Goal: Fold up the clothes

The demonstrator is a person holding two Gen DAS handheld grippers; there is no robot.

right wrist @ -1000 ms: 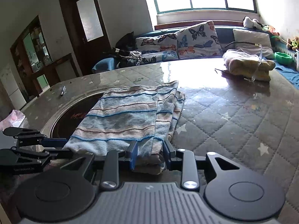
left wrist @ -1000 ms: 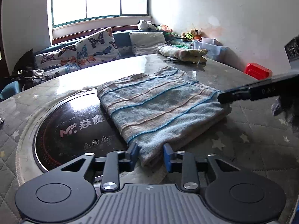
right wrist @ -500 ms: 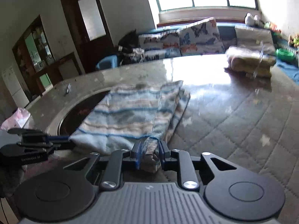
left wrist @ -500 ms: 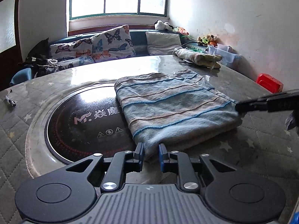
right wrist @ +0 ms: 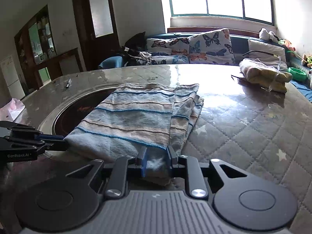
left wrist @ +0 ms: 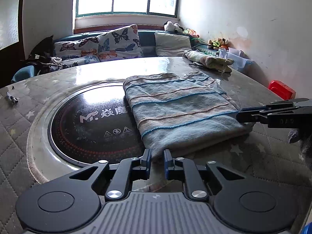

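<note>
A folded blue and beige striped cloth lies flat on the round table, partly over the black glass cooktop. It also shows in the right wrist view. My left gripper is at the cloth's near left corner, its jaws a little apart around the edge. My right gripper is at the near right corner, its jaws slightly apart with cloth between them. Each gripper shows in the other's view, the right one and the left one both at the cloth's edge.
The table has a quilted grey cover. A second folded bundle lies at its far right. A pen lies at the far left. A sofa with butterfly cushions runs behind. A red box stands by the wall.
Both grippers closed on the near corners half a second ago, and their jaws have since opened a little. The cloth lies flat and has not moved.
</note>
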